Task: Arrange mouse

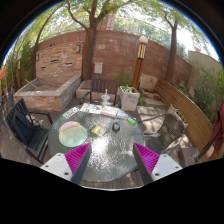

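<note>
Your hand-held gripper hangs spread and empty above the round glass-topped table, probably to survey it; I can't pick out the mouse.

Two pale grey, wedge-shaped fingers on one gripper, broad at the base, narrowing toward the tips. Bright magenta pads on the inner faces, finely ribbed.
</note>
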{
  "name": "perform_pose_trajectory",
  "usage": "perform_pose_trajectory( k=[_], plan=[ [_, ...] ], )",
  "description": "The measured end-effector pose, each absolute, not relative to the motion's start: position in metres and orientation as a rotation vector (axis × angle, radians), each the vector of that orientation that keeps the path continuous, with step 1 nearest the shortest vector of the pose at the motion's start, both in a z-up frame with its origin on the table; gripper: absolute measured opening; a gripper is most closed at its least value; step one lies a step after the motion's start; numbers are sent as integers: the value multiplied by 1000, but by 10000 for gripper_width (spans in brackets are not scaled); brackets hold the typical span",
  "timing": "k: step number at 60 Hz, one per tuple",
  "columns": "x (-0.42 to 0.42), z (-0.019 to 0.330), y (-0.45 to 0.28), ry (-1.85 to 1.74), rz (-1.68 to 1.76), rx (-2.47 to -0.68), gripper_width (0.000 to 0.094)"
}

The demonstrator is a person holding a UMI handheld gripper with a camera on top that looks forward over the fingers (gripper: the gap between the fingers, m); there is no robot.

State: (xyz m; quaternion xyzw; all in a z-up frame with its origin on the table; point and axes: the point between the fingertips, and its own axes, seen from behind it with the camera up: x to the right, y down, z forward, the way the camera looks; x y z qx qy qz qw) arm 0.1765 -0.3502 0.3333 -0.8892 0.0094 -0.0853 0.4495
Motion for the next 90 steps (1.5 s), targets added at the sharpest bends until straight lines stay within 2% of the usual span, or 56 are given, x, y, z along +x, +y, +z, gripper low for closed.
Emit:
perform_pose_trajectory(
  k=[8, 19, 32, 46, 54, 61, 63, 65, 76, 81, 86, 90],
  plan=[
    [185, 304, -350, 35, -201, -2268, 849],
    [220, 211, -297, 57, -180, -2365, 866],
    [264, 118, -157, 74, -170, -2319, 857],
    [290, 40, -6, 84, -117, -2275, 855],
    [295, 9, 46, 90, -93, -2279, 799],
    [295, -15, 63, 134, -56, -2312, 668],
    [297, -15, 68, 145, -64, -2299, 615],
    [305, -14, 78, 130, -70, -2289, 490],
    [299, -10, 73, 76, -98, -2269, 386],
    [302, -5, 70, 40, -140, -2267, 366],
    [308, 35, 66, 59, -186, -2207, 367],
    [311, 87, 59, 115, -217, -2124, 367]
  ],
)
